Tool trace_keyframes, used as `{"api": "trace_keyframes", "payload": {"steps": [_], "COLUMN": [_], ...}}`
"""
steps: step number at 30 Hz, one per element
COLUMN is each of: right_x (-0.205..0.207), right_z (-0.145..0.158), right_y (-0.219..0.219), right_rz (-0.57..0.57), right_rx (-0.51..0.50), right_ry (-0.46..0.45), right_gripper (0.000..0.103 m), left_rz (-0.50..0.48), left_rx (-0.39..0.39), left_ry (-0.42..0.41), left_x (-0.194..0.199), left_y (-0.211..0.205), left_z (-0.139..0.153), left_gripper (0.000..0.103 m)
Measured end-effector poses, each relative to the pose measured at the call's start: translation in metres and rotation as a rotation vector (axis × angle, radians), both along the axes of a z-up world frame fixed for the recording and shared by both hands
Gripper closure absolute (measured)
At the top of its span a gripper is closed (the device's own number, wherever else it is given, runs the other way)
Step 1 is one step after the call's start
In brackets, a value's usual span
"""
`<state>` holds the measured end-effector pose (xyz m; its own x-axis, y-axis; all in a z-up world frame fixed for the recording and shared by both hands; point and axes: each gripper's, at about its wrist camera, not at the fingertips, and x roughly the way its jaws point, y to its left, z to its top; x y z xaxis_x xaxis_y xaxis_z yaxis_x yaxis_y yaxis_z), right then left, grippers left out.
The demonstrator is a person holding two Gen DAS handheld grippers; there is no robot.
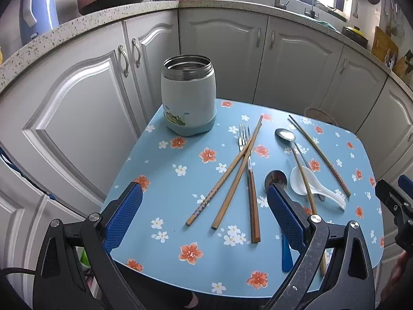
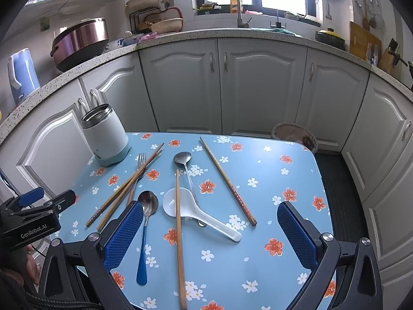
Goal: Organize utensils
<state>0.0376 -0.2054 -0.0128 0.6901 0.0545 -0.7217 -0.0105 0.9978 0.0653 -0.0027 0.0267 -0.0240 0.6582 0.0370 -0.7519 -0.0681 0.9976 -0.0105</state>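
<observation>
An open steel-lined jar (image 1: pixel 189 98) stands at the table's far left corner; it also shows in the right wrist view (image 2: pixel 106 137). Utensils lie loose on the table: a fork (image 1: pixel 249 170) under two crossed chopsticks (image 1: pixel 232 170), a blue-handled spoon (image 2: pixel 145 230), a steel spoon (image 2: pixel 183 161), a white ladle spoon (image 2: pixel 196 213) with a chopstick (image 2: pixel 179 232) across it, and a patterned chopstick (image 2: pixel 227 180). My left gripper (image 1: pixel 204 209) is open and empty above the near table edge. My right gripper (image 2: pixel 210 228) is open and empty above the spoons.
The blue floral table (image 1: pixel 165 170) stands before white cabinets (image 2: pixel 260 85) and a speckled counter (image 1: pixel 77 23). A woven basket (image 2: pixel 294 134) sits on the floor behind the table. The left gripper's body (image 2: pixel 31 217) shows at the right view's left edge.
</observation>
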Motion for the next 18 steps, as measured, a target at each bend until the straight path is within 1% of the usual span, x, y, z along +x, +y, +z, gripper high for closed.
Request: {"api": "trace_keyframes", "payload": {"steps": [18], "right_x": [0.004], "right_z": [-0.004], "right_y": [0.003], "right_rz": [0.011], "right_rx": [0.02], "right_ry": [0.031], "right_gripper": [0.0], "left_rz": [-0.027], "left_rx": [-0.003], "left_ry": [0.026], "left_x": [0.001], "left_y": [-0.011], "left_z": [-0.002], "left_gripper": [0.005]}}
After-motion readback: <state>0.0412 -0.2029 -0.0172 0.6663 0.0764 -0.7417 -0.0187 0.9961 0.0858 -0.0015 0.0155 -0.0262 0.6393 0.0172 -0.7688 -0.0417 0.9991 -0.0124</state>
